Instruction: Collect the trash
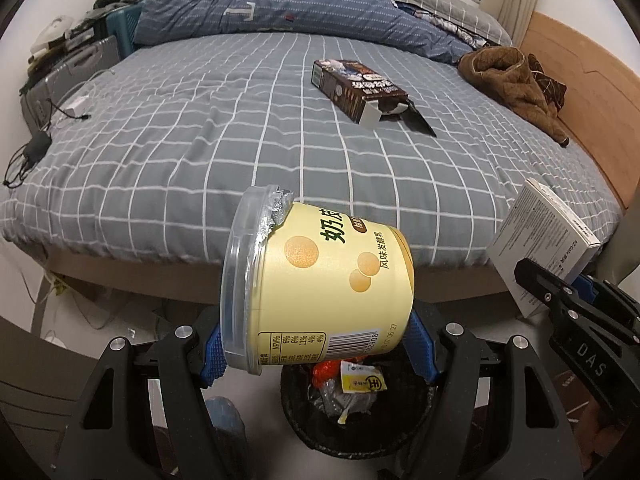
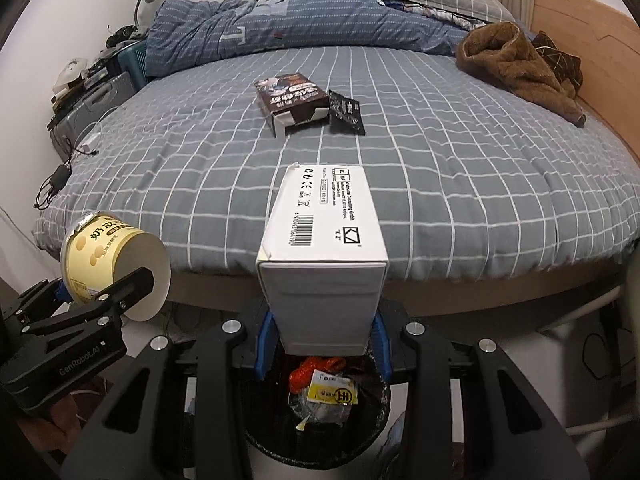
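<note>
Gripping a yellow yogurt tub [image 1: 320,280] on its side, the left claw [image 1: 318,350] hangs over the black trash bin [image 1: 416,436] (already part-filled) — the right claw [image 2: 320,344] clamps a white box [image 2: 324,240] above it too.

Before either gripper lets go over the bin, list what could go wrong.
1. The yogurt tub lies sideways in the left gripper, its lidded end left of the black bin; it may hit the rim.
2. The white box in the right gripper looks nearly as wide as the bin's mouth and could catch.
3. Dregs might spill from the tub's torn foil.
</note>
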The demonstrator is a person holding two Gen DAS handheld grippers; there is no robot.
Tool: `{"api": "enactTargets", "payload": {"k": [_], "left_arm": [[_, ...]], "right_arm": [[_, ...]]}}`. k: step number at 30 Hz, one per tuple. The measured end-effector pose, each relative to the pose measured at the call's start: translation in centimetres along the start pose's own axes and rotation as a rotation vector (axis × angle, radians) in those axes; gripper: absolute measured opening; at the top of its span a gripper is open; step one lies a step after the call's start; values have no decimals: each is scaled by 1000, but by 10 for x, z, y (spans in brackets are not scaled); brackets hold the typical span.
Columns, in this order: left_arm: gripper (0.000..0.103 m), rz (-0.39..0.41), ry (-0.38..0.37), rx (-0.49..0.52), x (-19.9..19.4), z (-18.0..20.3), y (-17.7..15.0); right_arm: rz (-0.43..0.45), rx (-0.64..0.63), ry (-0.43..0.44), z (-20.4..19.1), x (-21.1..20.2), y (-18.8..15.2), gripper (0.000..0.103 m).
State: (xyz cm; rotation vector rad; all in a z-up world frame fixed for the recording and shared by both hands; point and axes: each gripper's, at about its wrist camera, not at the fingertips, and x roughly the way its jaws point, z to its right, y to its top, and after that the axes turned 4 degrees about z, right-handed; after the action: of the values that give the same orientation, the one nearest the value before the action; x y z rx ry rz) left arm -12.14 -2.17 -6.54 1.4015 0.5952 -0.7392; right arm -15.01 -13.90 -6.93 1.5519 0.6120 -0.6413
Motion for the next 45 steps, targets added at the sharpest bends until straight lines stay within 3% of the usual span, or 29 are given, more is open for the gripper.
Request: {"api": "enactTargets", "payload": {"k": [14,22,35,45], "left_arm": [[69,-54,24,-15,-15,-3,-33],[69,-93,27,-18,-4,-9,-57],[69,-179,40,-33,52,-27,-83],[69,-197,93,-60,63,-52,-90]], "right_arm": [[-58,4,-14,-1,-12,-33,37],[-102,-8,-42,7,-7,-56,37],[-278,-42,-39,5,66,-94,37],[-314,-81,-2,-21,90,-96,37]]}}
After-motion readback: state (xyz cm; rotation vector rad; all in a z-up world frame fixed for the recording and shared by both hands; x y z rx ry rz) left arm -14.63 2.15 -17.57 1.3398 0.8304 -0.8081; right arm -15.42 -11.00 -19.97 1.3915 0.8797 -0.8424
